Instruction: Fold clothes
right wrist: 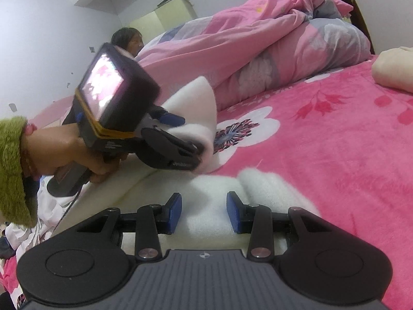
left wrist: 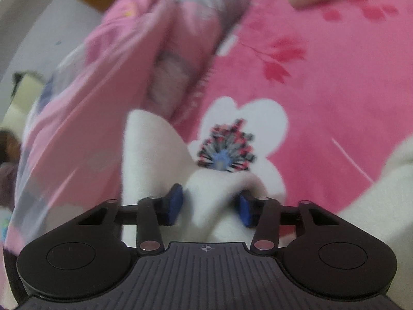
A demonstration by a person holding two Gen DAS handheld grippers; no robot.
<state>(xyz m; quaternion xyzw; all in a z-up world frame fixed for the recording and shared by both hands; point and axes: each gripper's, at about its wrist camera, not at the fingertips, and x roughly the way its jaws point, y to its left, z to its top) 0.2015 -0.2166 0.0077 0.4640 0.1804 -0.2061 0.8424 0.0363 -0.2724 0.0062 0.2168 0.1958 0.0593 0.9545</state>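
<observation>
A white fleece garment lies on a pink flowered blanket. My left gripper is shut on a bunched fold of it, the blue pads pressing on both sides. In the right wrist view the left gripper shows at centre left. A hand in a green sleeve holds it, and a corner of the white garment stands up from it. My right gripper sits low on the near part of the same garment, with fleece filling the gap between its pads.
A rumpled pink and grey quilt is piled along the far side of the bed, close behind the garment. A cream folded item lies at the far right. A person sits beyond the bed by a pale cabinet.
</observation>
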